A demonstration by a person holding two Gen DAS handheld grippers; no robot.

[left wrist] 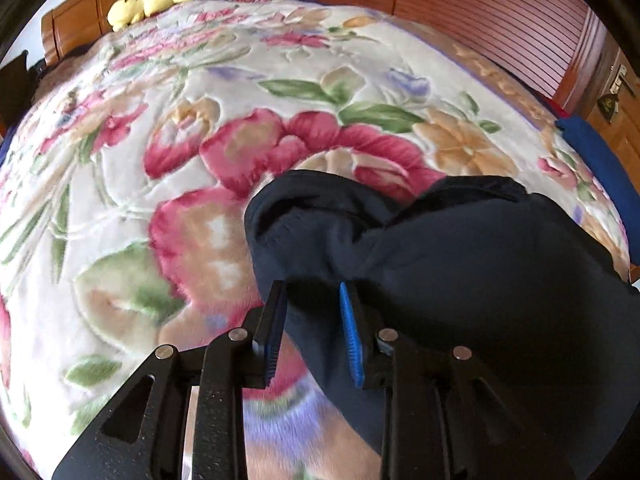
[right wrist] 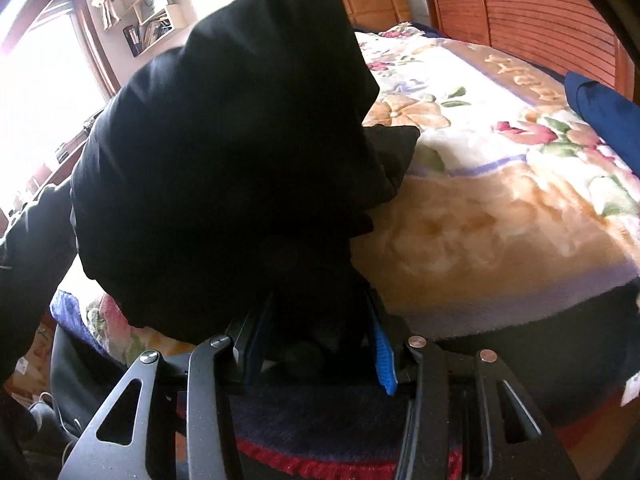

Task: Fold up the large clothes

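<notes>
A large dark navy garment (left wrist: 460,260) lies bunched on the floral bed cover (left wrist: 180,92), filling the lower right of the left wrist view. My left gripper (left wrist: 312,286) hangs over its near edge. The jaws stand apart with a fold of the cloth between them, and the blue face of the right pad (left wrist: 351,332) shows bare. In the right wrist view the same garment (right wrist: 224,140) rises as a black bundle above my right gripper (right wrist: 320,300), which is shut on a thick wad of it. The bundle hides much of that view.
A yellow plush toy (left wrist: 140,2) sits by the wooden headboard (left wrist: 80,24). Slatted wooden doors (left wrist: 480,20) line the far side. A blue cloth (right wrist: 600,100) lies at the bed's right edge. A dark sleeve (right wrist: 24,260), wall shelves (right wrist: 152,20) and a bright window (right wrist: 40,100) are at left.
</notes>
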